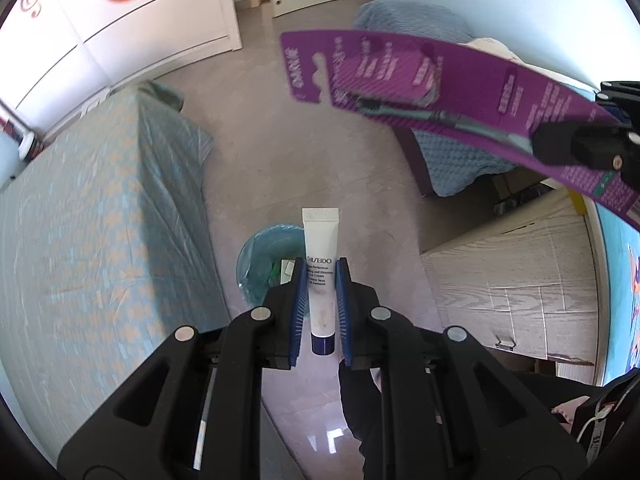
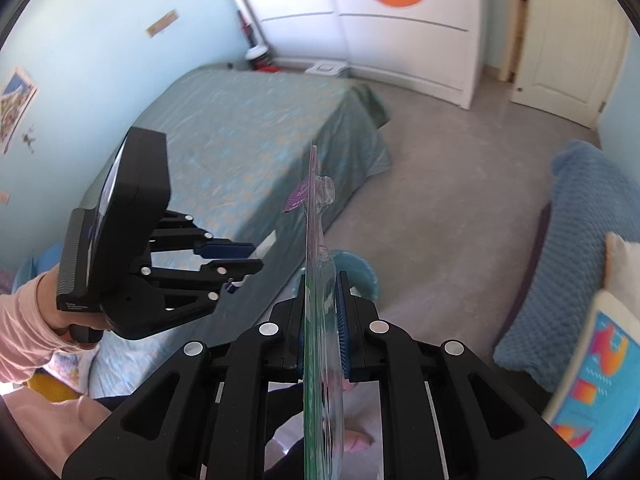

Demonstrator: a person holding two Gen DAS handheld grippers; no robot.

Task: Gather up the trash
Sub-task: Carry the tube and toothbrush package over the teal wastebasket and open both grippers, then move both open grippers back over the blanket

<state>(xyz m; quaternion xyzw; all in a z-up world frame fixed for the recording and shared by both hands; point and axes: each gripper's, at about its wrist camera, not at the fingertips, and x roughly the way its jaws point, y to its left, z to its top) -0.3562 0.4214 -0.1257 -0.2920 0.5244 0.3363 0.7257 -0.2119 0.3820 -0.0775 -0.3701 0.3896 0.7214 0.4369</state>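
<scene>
White tube (image 1: 321,276) in L tool (image 1: 321,268), purple pack (image 2: 316,280) in R tool (image 2: 322,280)

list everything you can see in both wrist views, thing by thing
cream tube: 1, white with a dark blue cap, clamped in the left gripper above the bin
blister pack: 1, purple card with clear plastic front, clamped in the right gripper
trash bin: 1, lined with a blue-green bag, on the floor at the foot of the bed, some scraps inside
bed: 1, teal patterned cover, along the wall
wardrobe: 1, white with an orange guitar sticker, far wall
door: 1, cream, beside the wardrobe
blanket: 1, blue knitted, draped over furniture across from the bed
floor: grey tiles
left gripper: black, blue pads, shut on the tube
right gripper: black, blue pads, shut on the pack
sleeve: 1, pink, behind the left gripper
</scene>
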